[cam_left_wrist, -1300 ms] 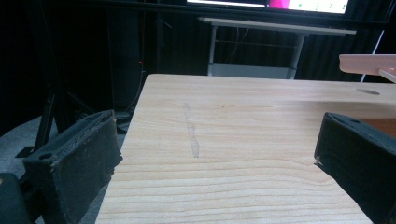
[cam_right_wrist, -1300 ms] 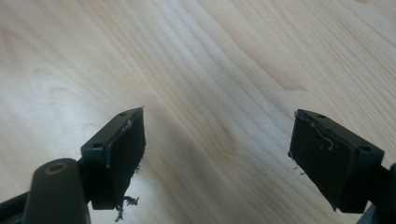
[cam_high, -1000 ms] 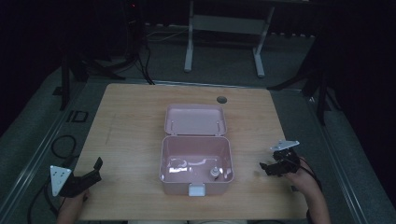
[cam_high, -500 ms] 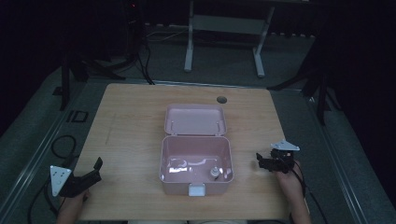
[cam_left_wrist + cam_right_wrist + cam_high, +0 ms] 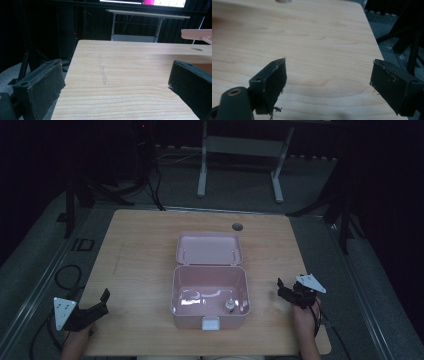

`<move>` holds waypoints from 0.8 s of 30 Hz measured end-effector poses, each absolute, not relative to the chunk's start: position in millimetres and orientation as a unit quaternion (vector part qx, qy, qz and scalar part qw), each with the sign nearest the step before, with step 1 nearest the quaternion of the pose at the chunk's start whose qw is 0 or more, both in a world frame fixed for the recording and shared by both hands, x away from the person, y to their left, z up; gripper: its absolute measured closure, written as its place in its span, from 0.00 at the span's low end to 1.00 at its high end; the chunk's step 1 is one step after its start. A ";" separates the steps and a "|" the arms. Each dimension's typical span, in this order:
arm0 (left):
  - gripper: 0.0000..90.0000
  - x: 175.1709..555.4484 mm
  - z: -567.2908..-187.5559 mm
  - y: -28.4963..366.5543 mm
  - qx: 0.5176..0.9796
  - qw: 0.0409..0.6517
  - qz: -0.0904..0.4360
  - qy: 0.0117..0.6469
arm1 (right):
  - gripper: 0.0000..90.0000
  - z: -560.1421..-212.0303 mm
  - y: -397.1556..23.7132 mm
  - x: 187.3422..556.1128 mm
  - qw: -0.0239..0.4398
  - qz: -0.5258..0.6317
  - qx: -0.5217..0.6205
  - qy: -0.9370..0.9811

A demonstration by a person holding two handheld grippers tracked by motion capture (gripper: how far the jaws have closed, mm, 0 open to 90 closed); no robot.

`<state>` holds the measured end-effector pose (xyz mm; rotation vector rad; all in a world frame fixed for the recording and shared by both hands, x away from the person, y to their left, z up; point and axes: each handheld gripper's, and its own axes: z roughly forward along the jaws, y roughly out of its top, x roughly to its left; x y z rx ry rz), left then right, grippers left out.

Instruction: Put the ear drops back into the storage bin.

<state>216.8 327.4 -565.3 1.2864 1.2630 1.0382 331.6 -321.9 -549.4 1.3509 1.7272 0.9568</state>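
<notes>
At the middle of the desk [image 5: 150, 250] sits a pink box [image 5: 210, 295], its lid [image 5: 209, 248] thrown back flat toward the far edge, so box and lid together run long from near side to far, the latch tab facing the person. A small round thing [image 5: 230, 304] lies in its near-right corner. The right claw [image 5: 291, 293], jaws wide and empty, has drawn in closer to the box's right wall within the last second, likely a reach inside. The left claw [image 5: 95, 306] stays wide, resting at the near-left corner.
</notes>
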 end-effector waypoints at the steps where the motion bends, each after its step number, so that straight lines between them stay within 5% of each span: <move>1: 0.00 216.9 -565.3 327.4 0.533 0.506 0.431 0.524 | 0.15 -549.6 -321.7 331.2 0.366 0.376 0.523 0.672; 24: 0.00 216.9 -565.3 328.0 0.532 0.507 0.428 0.525 | 0.15 -547.1 -314.3 321.4 0.393 0.420 0.466 0.672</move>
